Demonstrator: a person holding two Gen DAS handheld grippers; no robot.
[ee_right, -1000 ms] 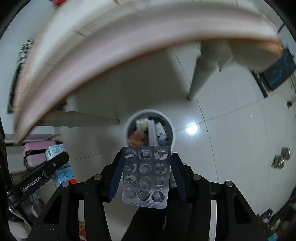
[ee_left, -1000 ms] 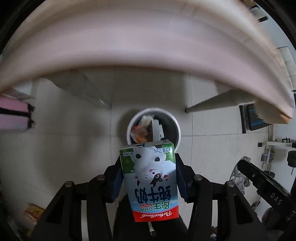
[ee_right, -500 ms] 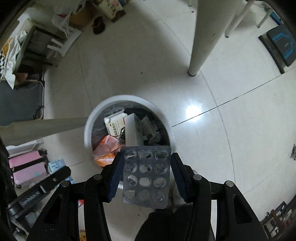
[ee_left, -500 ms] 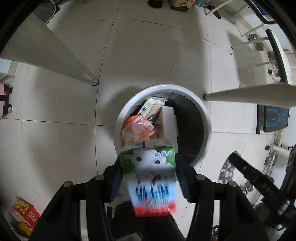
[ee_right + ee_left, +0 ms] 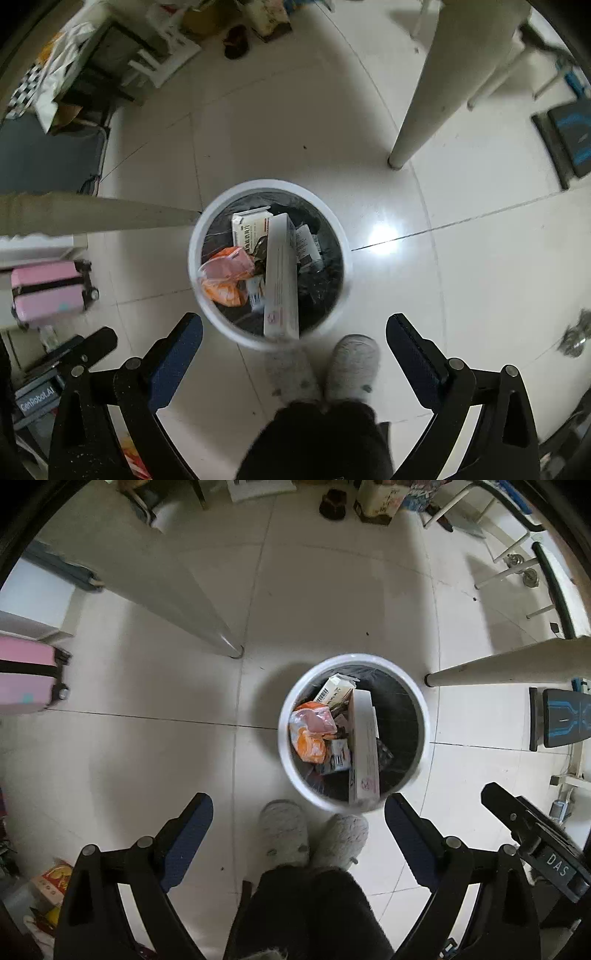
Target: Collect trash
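Note:
A white round bin [image 5: 284, 738] stands on the tiled floor, lined in black. It holds a long white box [image 5: 364, 746], an orange-pink wrapper [image 5: 312, 731] and a white carton [image 5: 334, 690]. My left gripper [image 5: 298, 812] points down just short of the bin, jaws opening wide, nothing between them. In the right wrist view the same bin [image 5: 192, 266] lies ahead of my right gripper [image 5: 294, 325], whose jaws are also opening with nothing between them. I cannot pick out the milk carton or the blister pack.
Two pale table legs [image 5: 192, 609] [image 5: 509, 664] flank the bin. A person's grey slippers [image 5: 284, 830] stand right below it. A pink suitcase [image 5: 26, 675] is at the left, a black-and-blue item [image 5: 561, 716] at the right, and a red box [image 5: 55, 875] at the lower left.
Both grippers dropped below the table edge towards the bin. The left jaws let go of the milk carton and the right jaws let go of the blister pack; both now stand wide.

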